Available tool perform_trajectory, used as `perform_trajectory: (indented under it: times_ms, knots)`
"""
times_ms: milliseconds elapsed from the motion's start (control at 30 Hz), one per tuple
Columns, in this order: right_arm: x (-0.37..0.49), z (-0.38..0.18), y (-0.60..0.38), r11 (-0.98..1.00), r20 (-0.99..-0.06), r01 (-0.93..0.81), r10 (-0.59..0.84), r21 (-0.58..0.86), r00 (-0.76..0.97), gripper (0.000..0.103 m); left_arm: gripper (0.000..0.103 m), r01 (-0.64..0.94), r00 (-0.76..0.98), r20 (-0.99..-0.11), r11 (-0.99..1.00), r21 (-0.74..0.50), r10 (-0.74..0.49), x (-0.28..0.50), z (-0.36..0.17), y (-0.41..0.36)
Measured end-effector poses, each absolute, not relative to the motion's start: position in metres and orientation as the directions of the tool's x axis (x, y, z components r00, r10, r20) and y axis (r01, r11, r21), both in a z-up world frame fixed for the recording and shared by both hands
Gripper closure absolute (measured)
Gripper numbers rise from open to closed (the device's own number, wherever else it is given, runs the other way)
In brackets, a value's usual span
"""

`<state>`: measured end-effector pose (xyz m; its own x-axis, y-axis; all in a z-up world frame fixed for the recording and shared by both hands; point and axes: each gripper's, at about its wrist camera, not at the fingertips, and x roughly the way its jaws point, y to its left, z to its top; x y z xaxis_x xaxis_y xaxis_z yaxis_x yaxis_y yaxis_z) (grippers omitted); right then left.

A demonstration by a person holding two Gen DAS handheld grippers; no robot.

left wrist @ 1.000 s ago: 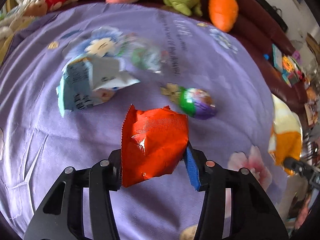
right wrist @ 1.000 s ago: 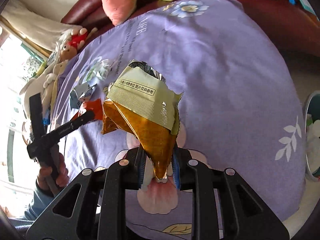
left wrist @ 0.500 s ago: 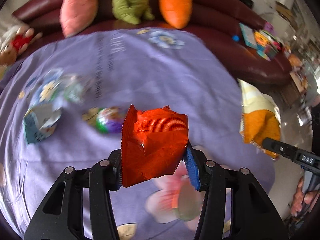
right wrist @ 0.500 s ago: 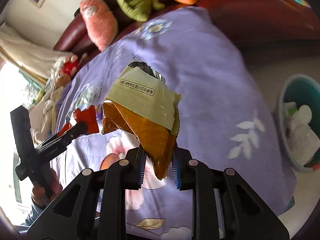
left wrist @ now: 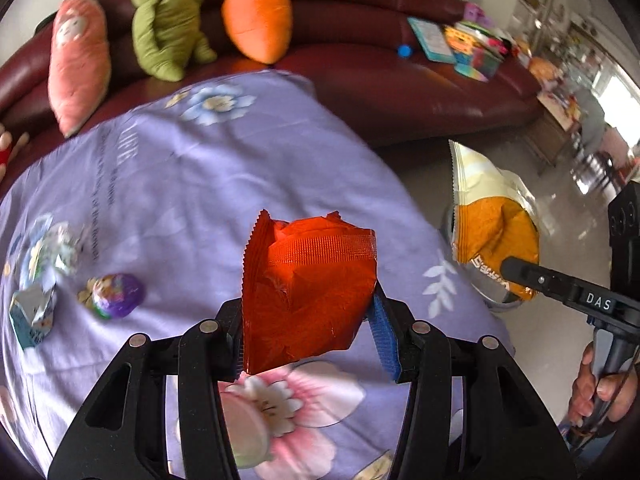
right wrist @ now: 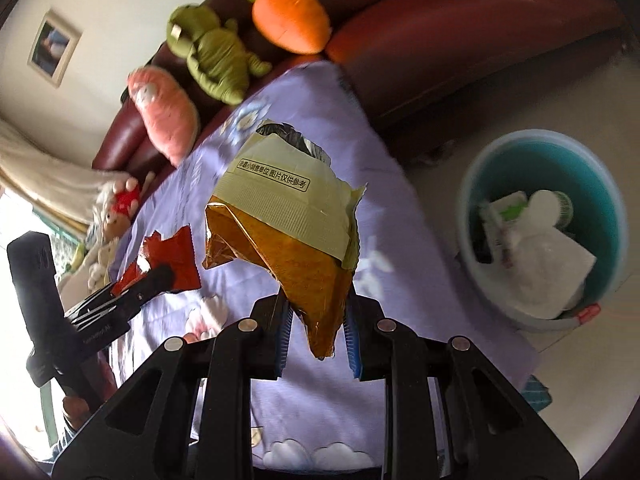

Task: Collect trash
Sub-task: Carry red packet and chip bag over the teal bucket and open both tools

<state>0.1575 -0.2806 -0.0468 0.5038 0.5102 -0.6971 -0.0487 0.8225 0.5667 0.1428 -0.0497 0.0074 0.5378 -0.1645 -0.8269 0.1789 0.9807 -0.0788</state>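
A purple floral cloth (left wrist: 224,168) covers the worktop before a maroon sofa (left wrist: 380,80) bearing plush toys. On the floor beside it stands a teal bin (right wrist: 600,184) holding white litter. The right gripper (right wrist: 318,330) is clamped on an orange-and-cream snack bag (right wrist: 292,216), raised above the cloth near the bin. The left gripper (left wrist: 308,340) pinches a red wrapper (left wrist: 308,288). A purple wrapper (left wrist: 118,294) and a pale blue packet (left wrist: 32,316) lie on the cloth.
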Motion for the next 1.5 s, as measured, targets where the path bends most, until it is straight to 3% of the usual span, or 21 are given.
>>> perform_trajectory:
  times_ms: [600,1267,1367,1500]
  knots:
    - [0.128,-0.062,-0.427,0.779,-0.681,0.203,0.351,0.593,0.643,0.081,0.052,0.426,0.448,-0.859,0.904,-0.039,-0.248,0.169,-0.009,-0.211]
    - [0.147,-0.105,-0.479,0.761,-0.766,0.36,0.265,0.539,0.586,0.078,0.051,0.532,0.28,-0.918,0.842,-0.095,-0.281,0.218,-0.087,-0.31]
    - [0.152,-0.111,-0.48,0.759,-0.778,0.375,0.262,0.532,0.571,0.078,0.045,0.541,0.259,-0.92,0.833,-0.115,-0.294,0.223,-0.097,-0.32]
    - [0.157,-0.116,-0.481,0.756,-0.789,0.394,0.252,0.522,0.56,0.078,0.023,0.541,0.225,-0.932,0.832,-0.123,-0.284,0.231,-0.114,-0.328]
